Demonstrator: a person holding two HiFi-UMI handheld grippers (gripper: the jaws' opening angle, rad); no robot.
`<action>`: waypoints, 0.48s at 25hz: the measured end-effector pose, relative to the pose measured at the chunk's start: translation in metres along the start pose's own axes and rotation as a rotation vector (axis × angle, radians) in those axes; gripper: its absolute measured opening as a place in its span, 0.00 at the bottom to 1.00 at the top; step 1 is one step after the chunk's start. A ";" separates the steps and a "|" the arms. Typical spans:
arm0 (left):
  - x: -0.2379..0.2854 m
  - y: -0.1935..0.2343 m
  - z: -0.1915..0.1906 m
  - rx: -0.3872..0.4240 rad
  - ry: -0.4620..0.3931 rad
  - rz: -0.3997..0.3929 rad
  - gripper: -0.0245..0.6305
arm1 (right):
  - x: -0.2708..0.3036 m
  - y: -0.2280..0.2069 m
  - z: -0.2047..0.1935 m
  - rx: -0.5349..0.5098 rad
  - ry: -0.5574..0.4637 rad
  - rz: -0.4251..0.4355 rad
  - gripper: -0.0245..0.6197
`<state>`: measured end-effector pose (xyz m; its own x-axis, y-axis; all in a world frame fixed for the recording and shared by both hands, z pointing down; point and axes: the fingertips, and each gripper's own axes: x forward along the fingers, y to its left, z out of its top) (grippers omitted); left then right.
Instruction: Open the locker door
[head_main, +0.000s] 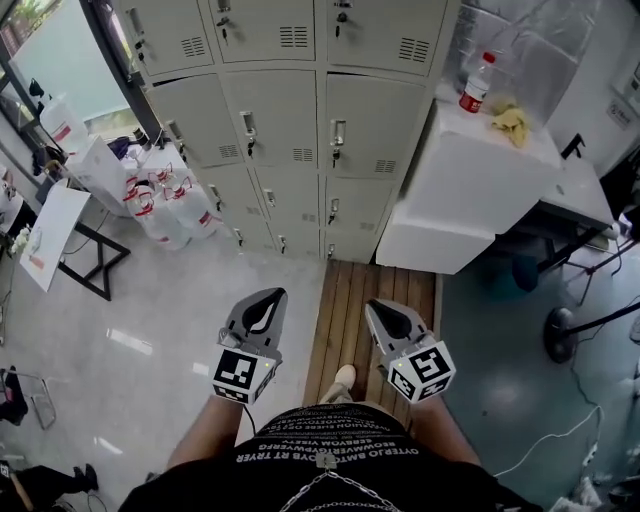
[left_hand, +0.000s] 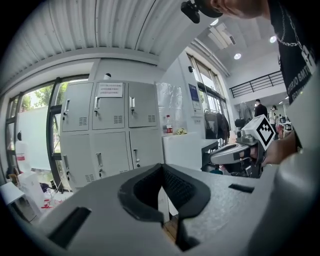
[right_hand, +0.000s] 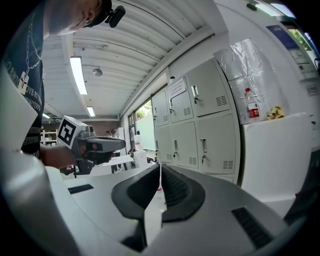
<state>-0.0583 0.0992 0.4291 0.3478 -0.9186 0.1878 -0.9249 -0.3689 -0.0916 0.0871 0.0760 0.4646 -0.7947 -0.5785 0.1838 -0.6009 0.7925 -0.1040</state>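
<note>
A bank of pale grey lockers stands ahead, every door closed, each with a small metal handle and a vent. My left gripper and right gripper are held low in front of the person's body, well short of the lockers. Both are shut with nothing between the jaws. In the left gripper view the jaw tips meet, with the lockers far beyond. The right gripper view shows the same: closed tips, and the lockers at a distance.
A white cabinet stands right of the lockers, bearing a bottle and a yellow cloth. Water jugs and a board on a black stand crowd the left. A wooden strip runs to the lockers.
</note>
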 end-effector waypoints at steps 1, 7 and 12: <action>0.009 -0.002 0.003 0.005 -0.002 -0.003 0.03 | 0.000 -0.008 0.001 0.002 -0.001 0.002 0.05; 0.048 -0.014 0.025 0.002 -0.014 0.008 0.03 | 0.007 -0.045 0.012 0.002 -0.007 0.050 0.09; 0.059 -0.022 0.035 0.020 -0.003 0.041 0.03 | 0.009 -0.063 0.017 -0.001 -0.002 0.107 0.12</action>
<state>-0.0121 0.0480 0.4083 0.3101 -0.9334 0.1804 -0.9351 -0.3337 -0.1191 0.1160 0.0175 0.4558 -0.8543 -0.4912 0.1697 -0.5128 0.8498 -0.1218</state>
